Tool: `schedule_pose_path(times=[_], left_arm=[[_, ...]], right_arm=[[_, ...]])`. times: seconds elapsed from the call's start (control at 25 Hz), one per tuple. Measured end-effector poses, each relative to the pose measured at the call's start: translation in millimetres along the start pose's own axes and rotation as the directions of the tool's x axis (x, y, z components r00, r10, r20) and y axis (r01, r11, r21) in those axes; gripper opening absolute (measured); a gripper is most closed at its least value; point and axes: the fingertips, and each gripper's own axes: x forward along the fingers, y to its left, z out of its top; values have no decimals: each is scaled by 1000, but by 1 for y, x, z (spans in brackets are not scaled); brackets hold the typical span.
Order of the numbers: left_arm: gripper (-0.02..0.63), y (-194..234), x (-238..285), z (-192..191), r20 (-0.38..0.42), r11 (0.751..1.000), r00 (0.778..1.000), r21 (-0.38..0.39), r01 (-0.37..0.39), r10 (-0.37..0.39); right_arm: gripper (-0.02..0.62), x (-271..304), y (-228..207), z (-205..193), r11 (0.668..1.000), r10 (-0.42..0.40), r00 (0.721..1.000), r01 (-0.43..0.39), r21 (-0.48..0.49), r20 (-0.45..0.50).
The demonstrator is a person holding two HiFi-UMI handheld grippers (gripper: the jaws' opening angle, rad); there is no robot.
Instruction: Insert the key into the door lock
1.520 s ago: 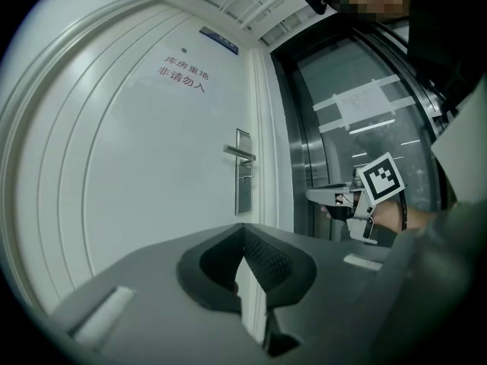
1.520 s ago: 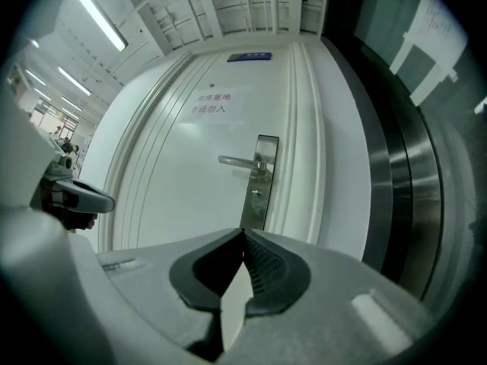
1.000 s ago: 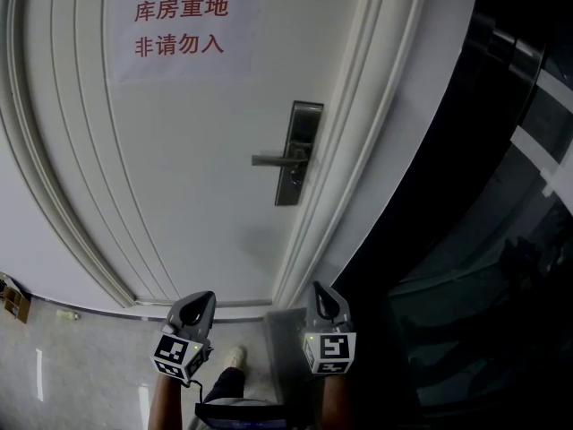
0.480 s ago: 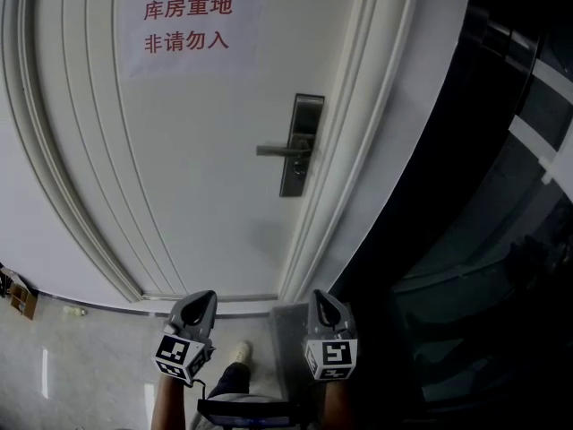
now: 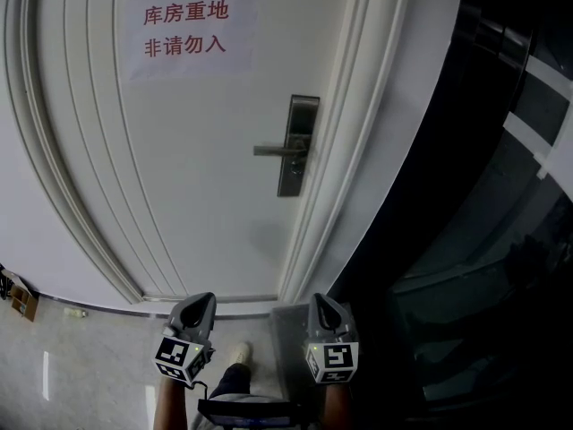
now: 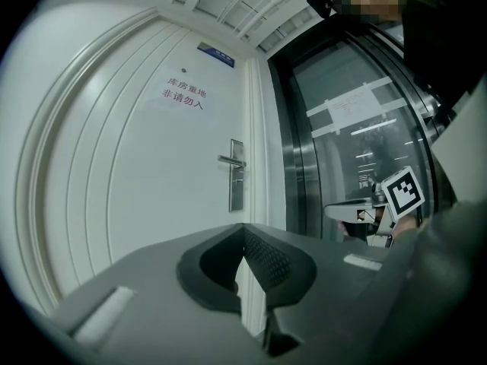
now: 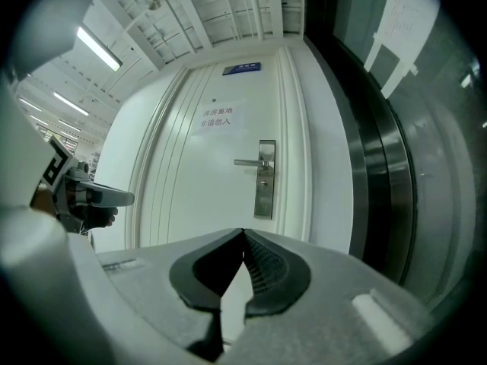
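Note:
A white door carries a steel lock plate [image 5: 297,146] with a lever handle [image 5: 273,150] pointing left. The plate also shows in the left gripper view [image 6: 237,176] and the right gripper view [image 7: 265,179]. My left gripper [image 5: 199,300] and right gripper [image 5: 320,299] are side by side at the bottom of the head view, well short of the door, both pointing level at it. Each has its jaws closed tip to tip. I see no key in any view.
A paper sign with red characters [image 5: 188,30] is stuck high on the door. A dark glass wall [image 5: 483,195] runs along the right of the door frame [image 5: 358,150]. A cardboard box [image 5: 18,298] sits on the floor at far left. The person's shoe [image 5: 236,355] shows between the grippers.
Both grippers have edged slightly toward the door, and the lock plate sits a little higher in the head view. Jaws look the same.

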Motion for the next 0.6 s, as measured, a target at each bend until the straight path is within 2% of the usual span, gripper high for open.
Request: schedule_pose_path(times=[0.6], left_arm=[[2,1,-7,2,0,1000,1000,7,-6,6]], right_arm=[[2,1,8,3,1000,16,1000,-16,-4,6]])
